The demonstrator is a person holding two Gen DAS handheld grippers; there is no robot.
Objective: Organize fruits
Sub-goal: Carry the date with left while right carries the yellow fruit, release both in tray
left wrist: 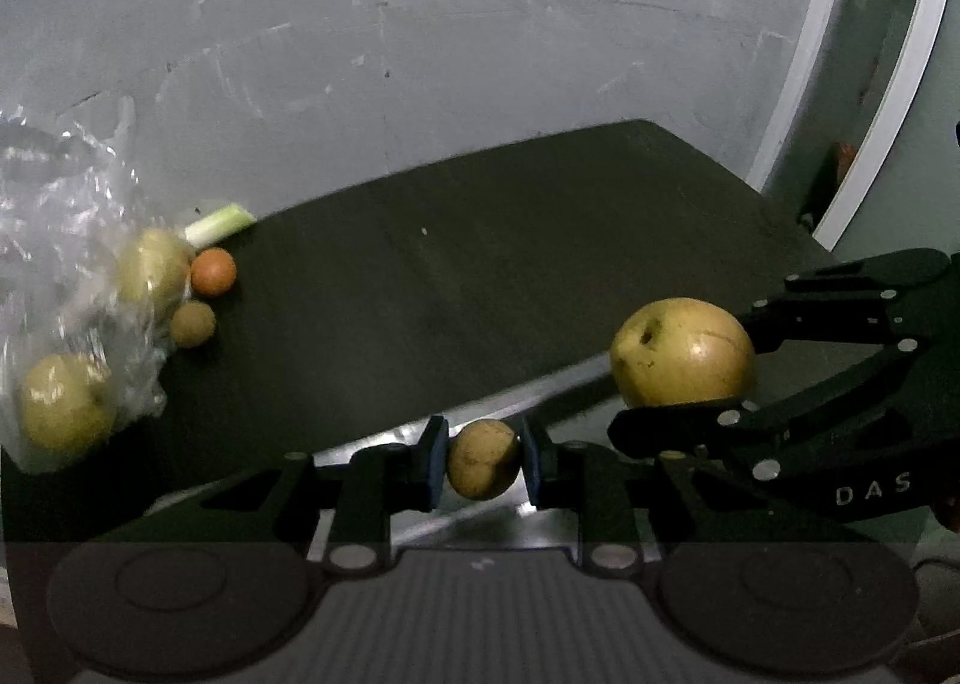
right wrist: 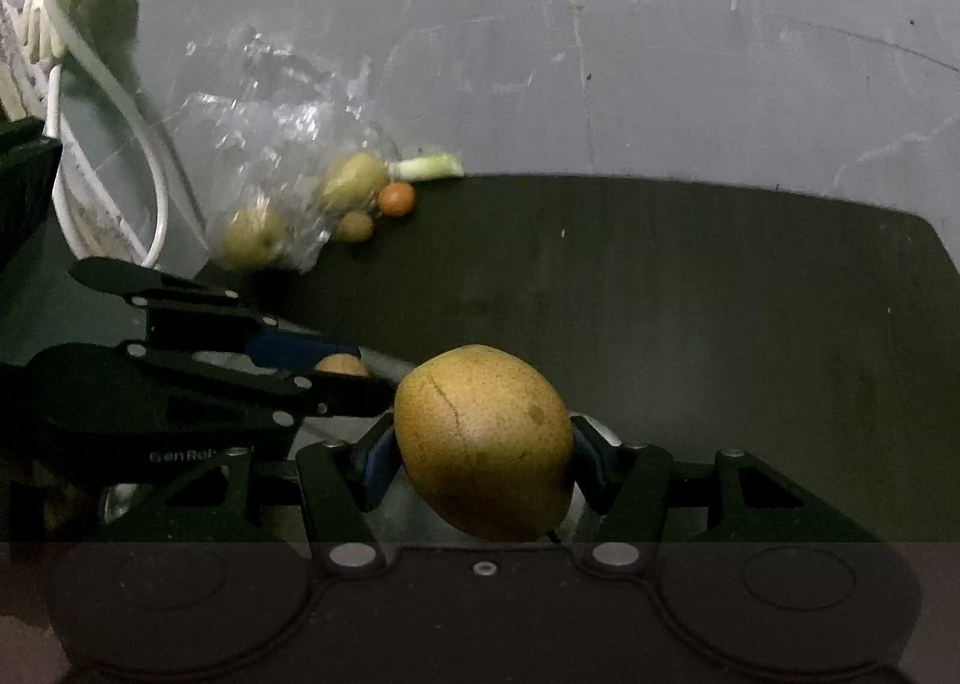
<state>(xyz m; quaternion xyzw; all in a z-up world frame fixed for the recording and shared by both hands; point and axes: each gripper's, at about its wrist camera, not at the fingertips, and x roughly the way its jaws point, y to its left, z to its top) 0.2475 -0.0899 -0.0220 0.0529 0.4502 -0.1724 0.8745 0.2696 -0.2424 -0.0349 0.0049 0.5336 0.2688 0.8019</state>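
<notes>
Right now both claws are loaded: the left claw [left wrist: 483, 459] is clamped on a small brown fruit [left wrist: 483, 459] low in the middle of the left wrist view, and the right claw [right wrist: 483, 450] grips a big yellow pear [right wrist: 483, 444] across its belly, low centre in the right wrist view. Both hang over the near edge of the dark tabletop [left wrist: 540, 240], where something pale and shiny shows beneath them, though what it is I cannot tell. The rest of the fruit sits at the left of both views: two more pears [left wrist: 153, 270] half inside a crumpled clear plastic bag [left wrist: 60, 216], a small orange fruit [left wrist: 213, 272], another little brown one [left wrist: 192, 324], and a pale green stalk [left wrist: 219, 221] by the wall. Likely the step is setting these two down in their place. To do it well, lower each one until it rests before letting go, since round fruit rolls; release one claw at a time, and keep the two arms from bumping, as they are just beside each other
</notes>
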